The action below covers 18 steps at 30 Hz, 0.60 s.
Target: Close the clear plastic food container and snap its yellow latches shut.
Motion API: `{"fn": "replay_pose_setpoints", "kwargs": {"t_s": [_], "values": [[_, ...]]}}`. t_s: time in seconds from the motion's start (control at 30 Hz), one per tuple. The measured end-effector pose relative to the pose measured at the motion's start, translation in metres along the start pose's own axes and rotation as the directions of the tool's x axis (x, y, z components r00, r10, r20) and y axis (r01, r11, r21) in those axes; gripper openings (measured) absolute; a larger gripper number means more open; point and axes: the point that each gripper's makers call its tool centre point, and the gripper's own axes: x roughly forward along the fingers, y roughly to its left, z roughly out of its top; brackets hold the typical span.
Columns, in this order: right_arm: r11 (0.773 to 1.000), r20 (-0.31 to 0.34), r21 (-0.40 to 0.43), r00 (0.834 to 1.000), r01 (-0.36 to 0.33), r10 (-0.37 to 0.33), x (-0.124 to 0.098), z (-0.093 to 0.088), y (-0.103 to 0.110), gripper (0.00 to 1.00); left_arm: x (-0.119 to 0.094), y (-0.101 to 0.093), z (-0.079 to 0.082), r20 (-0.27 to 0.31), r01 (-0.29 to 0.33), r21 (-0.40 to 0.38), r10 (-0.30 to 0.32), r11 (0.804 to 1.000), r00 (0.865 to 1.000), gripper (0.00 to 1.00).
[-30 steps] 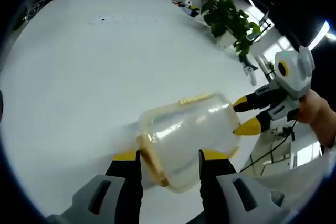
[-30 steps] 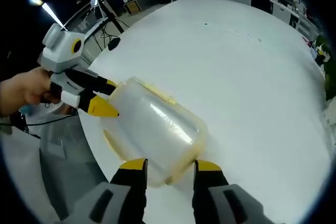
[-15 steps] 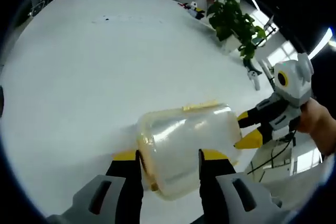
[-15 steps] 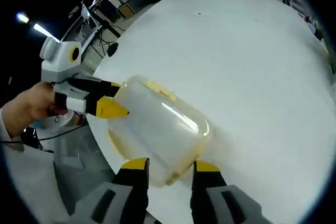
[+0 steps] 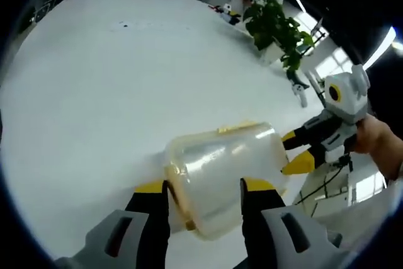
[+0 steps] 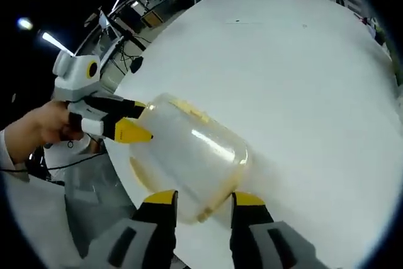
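- Left gripper view has our left tool (image 5: 203, 188) clamped on one end of the clear plastic food container (image 5: 223, 177), a jaw on each side of it.
- Right gripper view has our right tool (image 6: 201, 200) straddling the opposite end of the container (image 6: 192, 159); whether its jaws pinch the wall or just flank it, we cannot tell.
- We hold the container between the two tools, tipped on its side, at the bench (image 5: 94, 92) edge nearest us; whether it touches the surface is unclear.
- The lid looks seated, so we judge closing done.
- One yellow latch (image 5: 236, 126) lies flat along the rim and seems snapped; another (image 5: 179, 203) shows beside the left jaw, its state unclear.
- Left to do, in our judgement: press down any remaining latches.
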Motion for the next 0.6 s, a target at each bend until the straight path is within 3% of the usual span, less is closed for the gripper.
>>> {"fn": "replay_pose_setpoints", "kwargs": {"t_s": [0.13,0.23,0.4,0.53,0.6], "values": [[0.999,-0.011,-0.044,1.0,0.014,-0.014,-0.005,0.0,-0.001,0.28,-0.006,0.003,0.004,0.026,-0.016,0.093,0.014,0.996,1.0,0.42],[0.999,0.006,-0.046,1.0,-0.001,0.001,-0.012,0.001,-0.002,0.26,-0.009,0.005,0.002,0.022,-0.012,0.119,0.01,0.993,1.0,0.4],[0.998,0.027,-0.063,1.0,0.003,-0.001,-0.021,0.003,-0.004,0.22,-0.018,0.008,0.01,0.06,-0.017,0.199,0.006,0.98,0.998,0.35],[0.994,0.037,-0.11,0.999,0.001,0.003,-0.029,0.005,-0.002,0.22,-0.028,-0.002,0.027,0.115,-0.009,0.319,-0.029,0.948,0.993,0.27],[0.98,0.041,-0.201,0.999,-0.001,0.009,-0.033,0.007,0.001,0.23,-0.031,-0.007,0.032,0.122,-0.002,0.38,-0.047,0.925,0.991,0.25]]}}
